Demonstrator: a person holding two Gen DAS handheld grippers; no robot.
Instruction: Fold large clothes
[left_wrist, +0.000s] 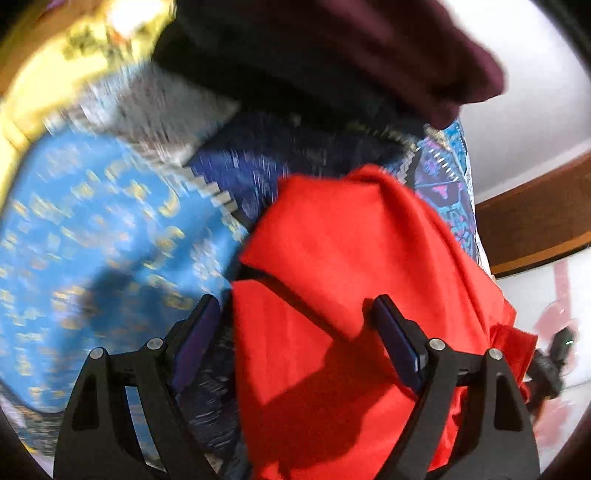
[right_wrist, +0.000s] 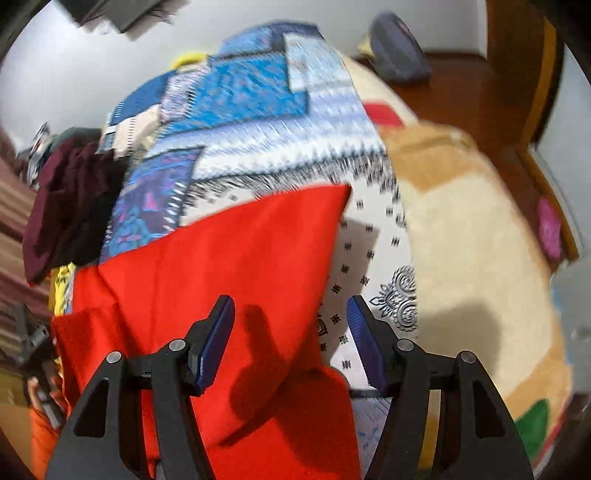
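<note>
**Red garment on patchwork spread, both grippers open above it**

Red garment lay over the patchwork bedspread, its right edge short of the spread's white border. Left gripper and right gripper stood open, nothing pinched. Left view alone showed a blue-and-gold cloth; right view alone showed a cream blanket. Maroon clothing sat at the spread's left edge.

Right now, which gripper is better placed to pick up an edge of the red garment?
Probably right: the right gripper straddles the red garment's free side edge. The left gripper hangs over its broad middle.
</note>
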